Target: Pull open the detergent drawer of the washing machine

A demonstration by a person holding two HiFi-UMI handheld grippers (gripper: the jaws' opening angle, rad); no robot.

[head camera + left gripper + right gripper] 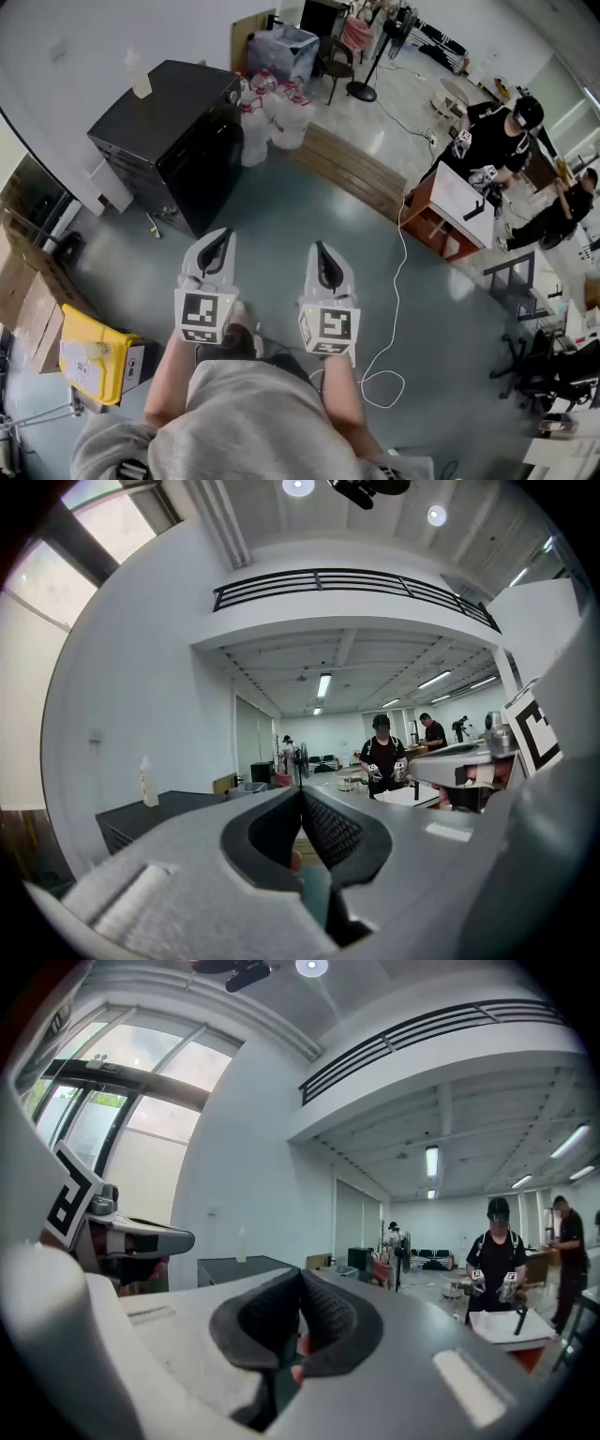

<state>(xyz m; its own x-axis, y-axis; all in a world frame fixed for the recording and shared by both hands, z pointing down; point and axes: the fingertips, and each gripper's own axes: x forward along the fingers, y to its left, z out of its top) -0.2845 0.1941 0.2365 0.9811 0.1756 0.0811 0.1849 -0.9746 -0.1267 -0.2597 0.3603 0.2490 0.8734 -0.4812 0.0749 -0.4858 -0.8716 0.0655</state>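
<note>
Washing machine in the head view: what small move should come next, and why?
Probably step toward the washing machine, since it stands apart from both claws. The left claw and right claw are shut, empty and level, so its front looks out of reach.

The washing machine I'm working toward is a black, boxy unit standing upright on the floor with its back toward the white wall, its flat top matt and its near face a glossier dark. It sits ahead and off to the left of my left claw, well apart from it, and farther still from my right claw. Both claw cameras catch its dark top left of their jaws, and the detergent drawer is too small to pick out, so I can't tell how it stands.
</note>
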